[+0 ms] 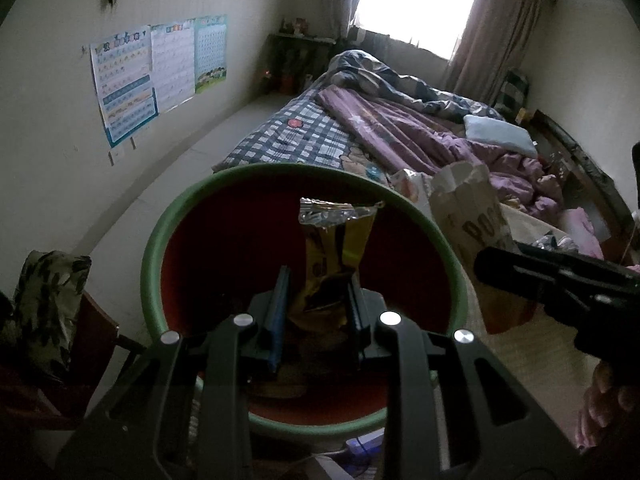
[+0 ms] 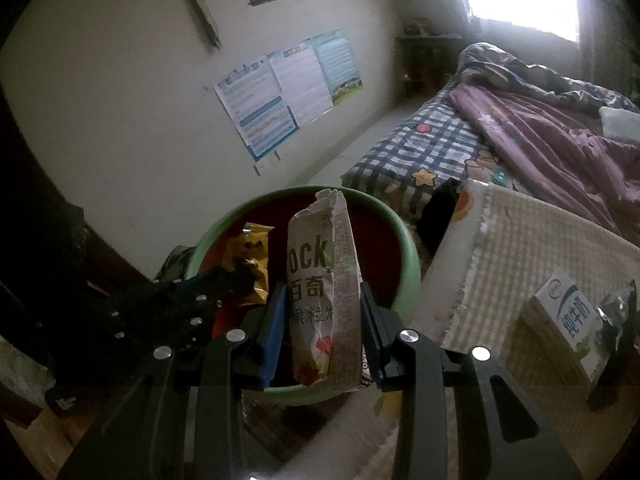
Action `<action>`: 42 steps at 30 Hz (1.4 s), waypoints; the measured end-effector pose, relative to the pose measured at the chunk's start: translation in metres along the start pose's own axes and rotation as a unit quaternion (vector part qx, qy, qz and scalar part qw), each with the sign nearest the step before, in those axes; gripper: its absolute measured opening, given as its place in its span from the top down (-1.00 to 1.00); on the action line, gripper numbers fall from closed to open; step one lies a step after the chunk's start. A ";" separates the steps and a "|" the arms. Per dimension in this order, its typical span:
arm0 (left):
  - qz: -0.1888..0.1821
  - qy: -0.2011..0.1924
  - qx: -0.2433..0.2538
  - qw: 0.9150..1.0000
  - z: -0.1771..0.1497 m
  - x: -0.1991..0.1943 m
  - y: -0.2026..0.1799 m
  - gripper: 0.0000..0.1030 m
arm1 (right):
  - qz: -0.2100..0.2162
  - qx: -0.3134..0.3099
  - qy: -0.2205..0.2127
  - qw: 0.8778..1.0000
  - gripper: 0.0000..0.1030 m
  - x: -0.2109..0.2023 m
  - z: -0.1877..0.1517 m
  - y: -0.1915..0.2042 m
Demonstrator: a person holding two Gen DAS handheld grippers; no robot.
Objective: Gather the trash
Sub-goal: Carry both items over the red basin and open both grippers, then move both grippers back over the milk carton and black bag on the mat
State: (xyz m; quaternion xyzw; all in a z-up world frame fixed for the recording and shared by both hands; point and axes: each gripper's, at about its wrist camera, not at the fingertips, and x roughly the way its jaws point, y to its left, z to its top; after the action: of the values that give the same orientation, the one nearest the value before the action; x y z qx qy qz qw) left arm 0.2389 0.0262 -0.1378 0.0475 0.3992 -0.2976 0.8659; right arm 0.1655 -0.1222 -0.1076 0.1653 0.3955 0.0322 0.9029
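A round bin with a green rim [image 1: 160,236] and dark red inside stands on the floor at the foot of the bed. My left gripper [image 1: 318,284] is shut on a yellow snack wrapper [image 1: 336,248] with a torn silver top, held upright over the bin's mouth. My right gripper [image 2: 322,308] is shut on a white snack packet [image 2: 320,276] with printed letters, also above the bin [image 2: 412,256]. In the left wrist view that packet [image 1: 468,216] and the right gripper's dark body sit at the bin's right edge. The right wrist view shows the yellow wrapper [image 2: 248,256] to the left.
A bed with a plaid sheet [image 1: 288,136] and purple quilt runs back toward the bright window. A checked mat [image 2: 532,248] covers its near end, with a milk carton box [image 2: 568,316] on it. A chair with a patterned cushion [image 1: 48,300] stands left of the bin.
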 end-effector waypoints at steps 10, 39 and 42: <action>0.008 0.010 -0.003 1.000 -0.003 0.007 0.003 0.52 | 0.004 -0.011 0.009 1.000 0.33 0.016 0.003 0.006; 0.030 -0.010 -0.042 0.999 -0.010 0.000 0.008 -0.63 | 0.020 0.015 -0.005 1.000 -0.07 0.003 -0.003 -0.007; 0.033 -0.015 -0.040 0.999 -0.009 -0.002 0.004 -0.73 | 0.015 0.022 -0.007 1.000 -0.08 -0.004 -0.007 -0.016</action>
State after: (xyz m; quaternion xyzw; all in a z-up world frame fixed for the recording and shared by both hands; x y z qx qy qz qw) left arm 0.2336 0.0336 -0.1431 0.0217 0.3961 -0.2539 0.8821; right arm 0.1562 -0.1366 -0.1143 0.1908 0.3873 0.0357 0.9013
